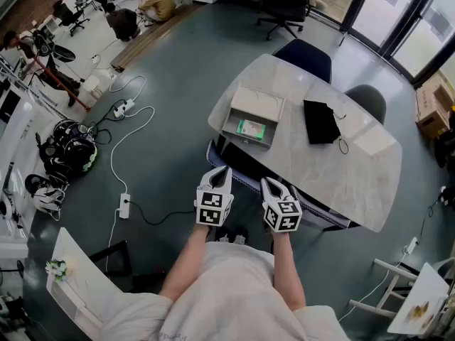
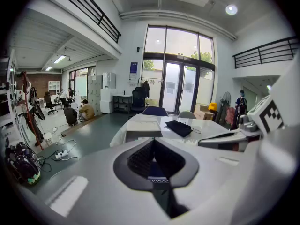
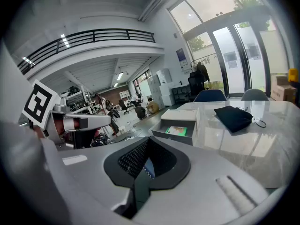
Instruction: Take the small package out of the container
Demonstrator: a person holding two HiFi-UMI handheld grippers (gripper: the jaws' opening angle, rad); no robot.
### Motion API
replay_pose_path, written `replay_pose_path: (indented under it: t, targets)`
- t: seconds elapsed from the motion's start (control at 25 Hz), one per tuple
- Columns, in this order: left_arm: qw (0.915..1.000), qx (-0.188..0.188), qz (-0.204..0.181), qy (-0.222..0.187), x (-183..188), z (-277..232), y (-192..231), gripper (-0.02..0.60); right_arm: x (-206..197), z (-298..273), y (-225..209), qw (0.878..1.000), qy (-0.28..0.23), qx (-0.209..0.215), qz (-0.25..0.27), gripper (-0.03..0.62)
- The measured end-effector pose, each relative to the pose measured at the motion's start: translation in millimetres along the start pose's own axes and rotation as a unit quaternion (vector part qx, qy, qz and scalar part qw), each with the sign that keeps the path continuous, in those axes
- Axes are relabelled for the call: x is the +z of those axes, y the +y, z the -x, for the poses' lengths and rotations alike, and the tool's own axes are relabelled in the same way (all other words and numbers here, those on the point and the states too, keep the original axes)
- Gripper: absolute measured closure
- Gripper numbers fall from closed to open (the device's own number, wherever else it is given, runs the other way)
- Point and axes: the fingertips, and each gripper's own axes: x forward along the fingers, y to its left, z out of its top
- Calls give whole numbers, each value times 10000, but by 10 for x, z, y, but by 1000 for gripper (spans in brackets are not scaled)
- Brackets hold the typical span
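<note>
The left gripper [image 1: 222, 170] and the right gripper [image 1: 271, 183] are held side by side short of the table's [image 1: 341, 169] near edge, each with jaws closed together on nothing. Beyond them, the open container [image 1: 246, 140] sits at the tabletop's left edge. The green small package [image 1: 251, 128] lies inside it, a black pouch [image 1: 320, 121] lies near on its right, and bare tabletop extends past that.

Bright daylight from tall windows [image 2: 180, 69]; fisheye edges bend and darken.
</note>
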Motion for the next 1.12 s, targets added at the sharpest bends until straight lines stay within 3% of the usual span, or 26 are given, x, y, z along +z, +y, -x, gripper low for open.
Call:
replay_pose_path:
  t: [0.24,0.4,0.56,0.8,1.12]
  targets:
    - [9995,-41,-86,-288,144,45,-7,528,-16,-61,85,9998,109,160,38,593]
    - [9995,-175,-41,-259,140,57,-62,528,-8,-70,111,9995,112,279,74,593]
    - [9994,-125,-207,-232,191,51,-117,528,32,-59,6,9999,95,101,65,593]
    - [9995,-98,-236,-190,280,-7,-247,528,229,0,-9,9973,-312,623,-252,592]
    - [9980,418,382,-291,114,34,-77,528,110,150,-242,9971,-286,628,-332,592]
